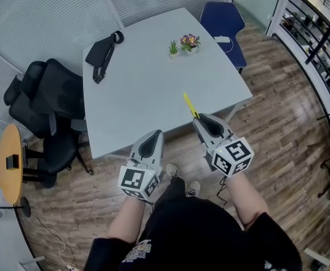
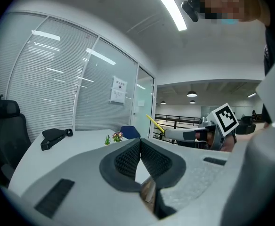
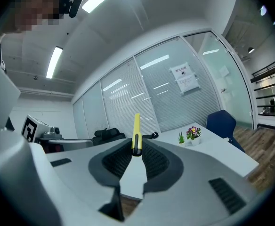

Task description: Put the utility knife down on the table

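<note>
A slim yellow utility knife (image 1: pixel 190 105) sticks out from my right gripper (image 1: pixel 199 119), which is shut on its rear end. In the right gripper view the knife (image 3: pixel 136 132) stands up between the pads and points toward the far side of the table. It hovers over the near edge of the pale grey table (image 1: pixel 148 89). My left gripper (image 1: pixel 156 134) is shut with nothing between its pads, held just short of the table's near edge. The left gripper view shows the knife (image 2: pixel 154 123) in the right gripper off to the right.
A black pouch (image 1: pixel 101 53) lies at the table's far left. Two small potted plants (image 1: pixel 184 44) stand at the far side. A blue chair (image 1: pixel 224 20) with a white item is beyond the far right corner, black office chairs (image 1: pixel 40 103) to the left.
</note>
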Demonstrator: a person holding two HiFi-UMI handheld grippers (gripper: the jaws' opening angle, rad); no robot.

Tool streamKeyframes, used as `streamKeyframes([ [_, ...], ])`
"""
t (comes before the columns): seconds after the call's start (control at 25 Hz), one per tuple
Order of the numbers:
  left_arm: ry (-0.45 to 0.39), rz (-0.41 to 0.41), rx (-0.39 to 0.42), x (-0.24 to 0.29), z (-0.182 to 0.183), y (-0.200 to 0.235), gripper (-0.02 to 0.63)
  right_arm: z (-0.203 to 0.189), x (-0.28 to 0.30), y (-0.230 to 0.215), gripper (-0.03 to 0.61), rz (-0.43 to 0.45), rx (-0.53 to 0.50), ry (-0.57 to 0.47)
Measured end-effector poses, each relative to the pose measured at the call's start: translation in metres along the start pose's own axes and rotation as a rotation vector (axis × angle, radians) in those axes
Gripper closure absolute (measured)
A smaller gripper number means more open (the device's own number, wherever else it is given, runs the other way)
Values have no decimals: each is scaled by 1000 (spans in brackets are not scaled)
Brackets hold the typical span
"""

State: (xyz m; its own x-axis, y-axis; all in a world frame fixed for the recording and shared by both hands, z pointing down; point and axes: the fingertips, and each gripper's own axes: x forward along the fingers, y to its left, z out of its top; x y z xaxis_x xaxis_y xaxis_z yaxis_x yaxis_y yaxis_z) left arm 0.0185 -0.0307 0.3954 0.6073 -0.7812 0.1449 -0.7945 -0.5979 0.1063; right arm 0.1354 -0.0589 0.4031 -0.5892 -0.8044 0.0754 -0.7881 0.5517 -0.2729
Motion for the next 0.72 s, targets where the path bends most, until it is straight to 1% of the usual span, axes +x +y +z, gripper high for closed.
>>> streamKeyframes([
  [0.4, -9, -18, -29, 22, -5, 21, 607, -2, 25, -10, 508, -11, -23, 32],
  [0.72, -12, -27, -53, 40, -4, 62, 607, -4, 72, -16, 508, -21, -23, 65],
])
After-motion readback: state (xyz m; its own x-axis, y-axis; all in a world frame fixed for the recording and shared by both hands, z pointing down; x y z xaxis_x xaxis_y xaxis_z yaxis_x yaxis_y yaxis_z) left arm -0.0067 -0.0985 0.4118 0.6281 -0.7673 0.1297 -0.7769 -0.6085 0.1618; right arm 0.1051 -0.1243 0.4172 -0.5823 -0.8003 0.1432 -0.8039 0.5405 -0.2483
